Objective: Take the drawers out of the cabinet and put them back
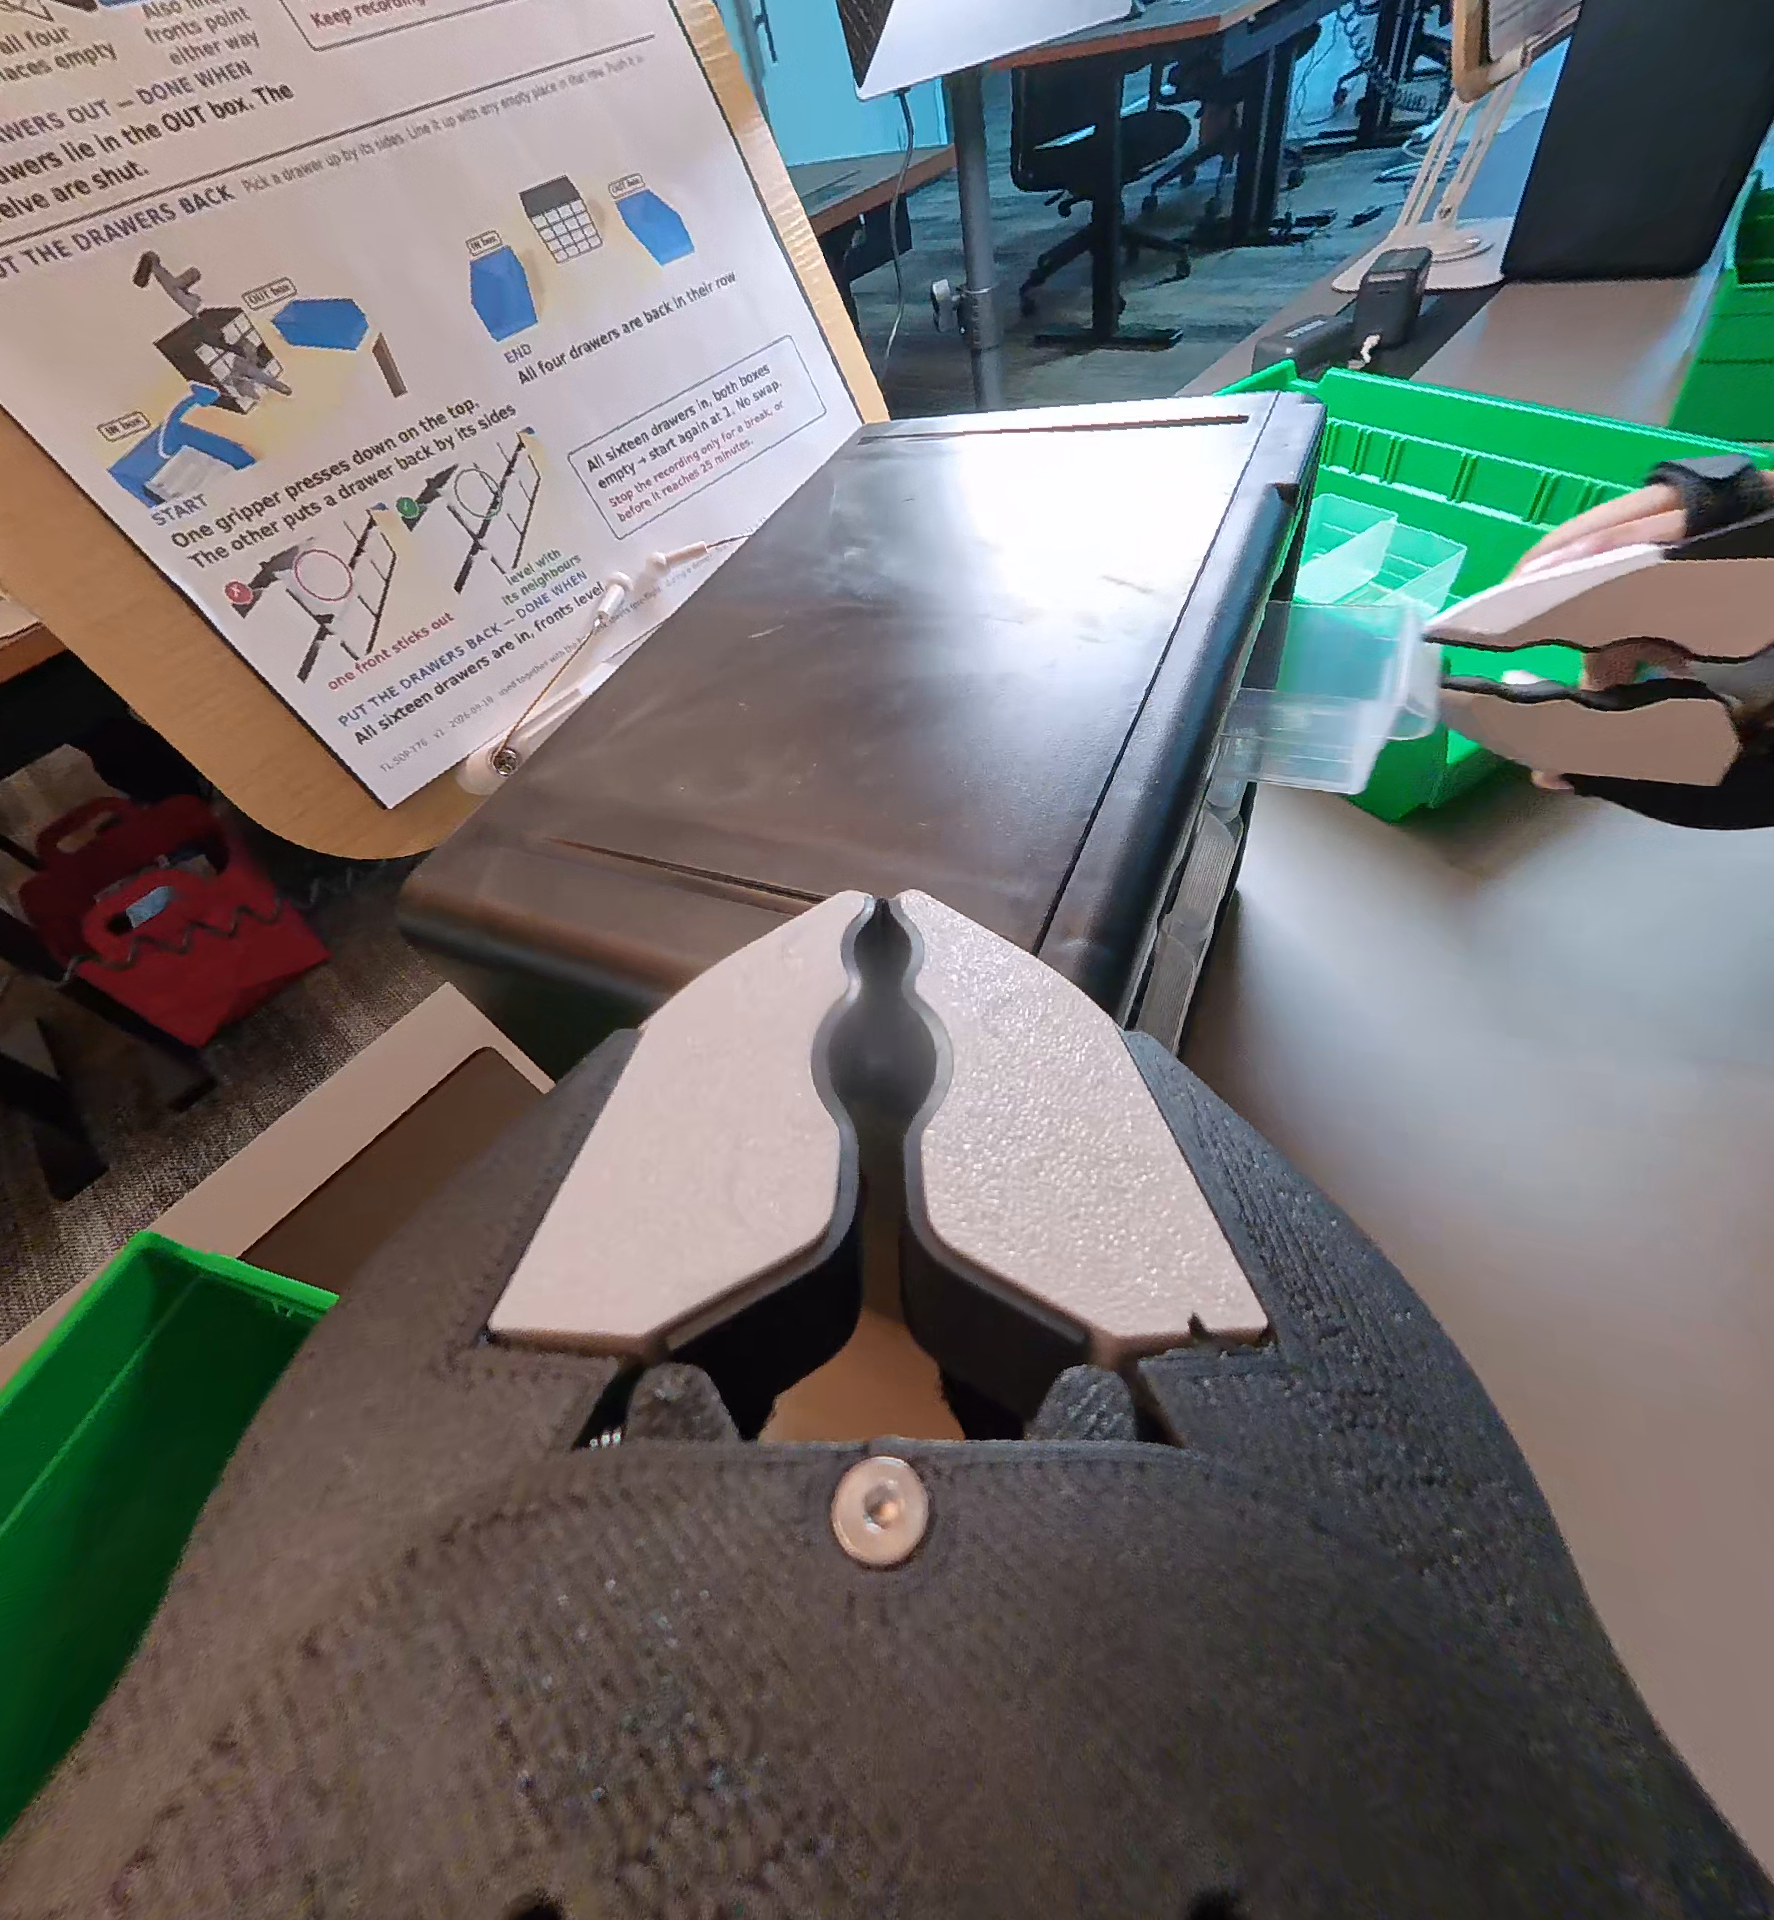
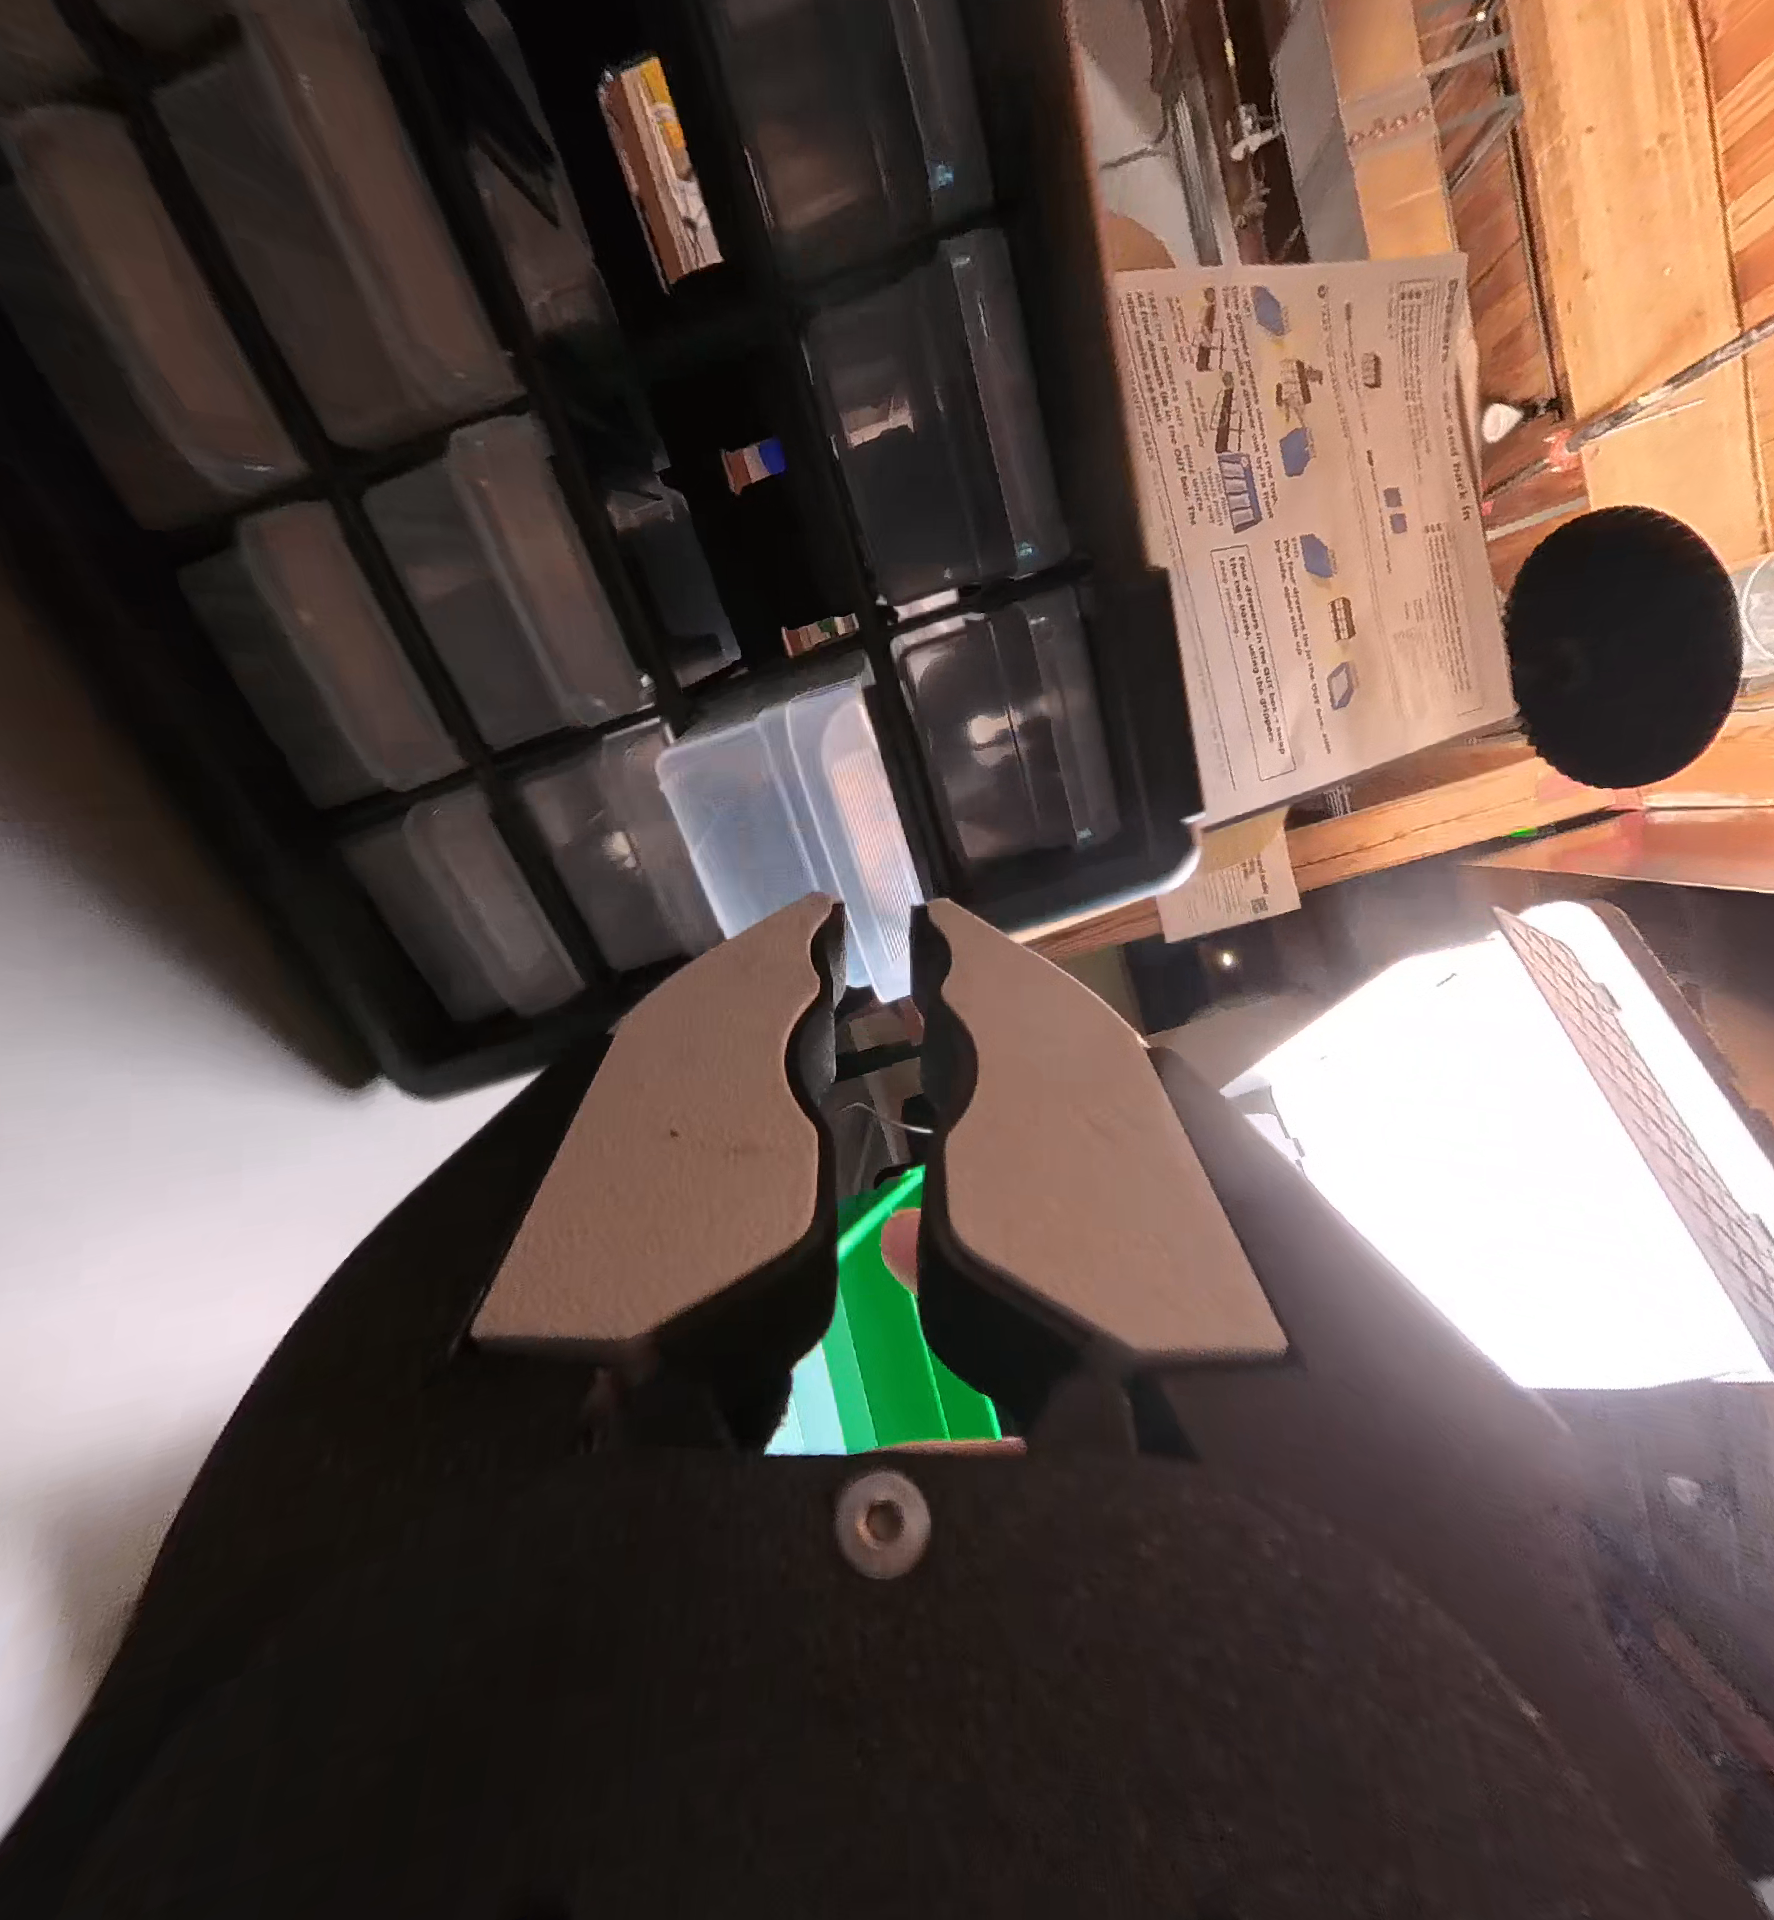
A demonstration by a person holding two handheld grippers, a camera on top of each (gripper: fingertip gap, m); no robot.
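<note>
Right wrist view: right gripper (image 2: 878, 951), rolled sideways, pinches drawer (image 2: 779, 821).

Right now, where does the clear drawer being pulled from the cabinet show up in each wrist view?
Left wrist view: clear drawer at right, sticking out of the black cabinet, held by the right gripper.
Right wrist view: drawer at centre, just beyond the jaws, which pinch its front lip.
Shared landmark: the instruction sheet.

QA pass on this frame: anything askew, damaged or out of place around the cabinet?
Nothing damaged or spilled. One clear drawer sticks partway out of the black cabinet, gripped at its front by the right hand-held gripper. Several slots in that column stand empty. The left hand-held gripper rests shut at the cabinet top.
</note>
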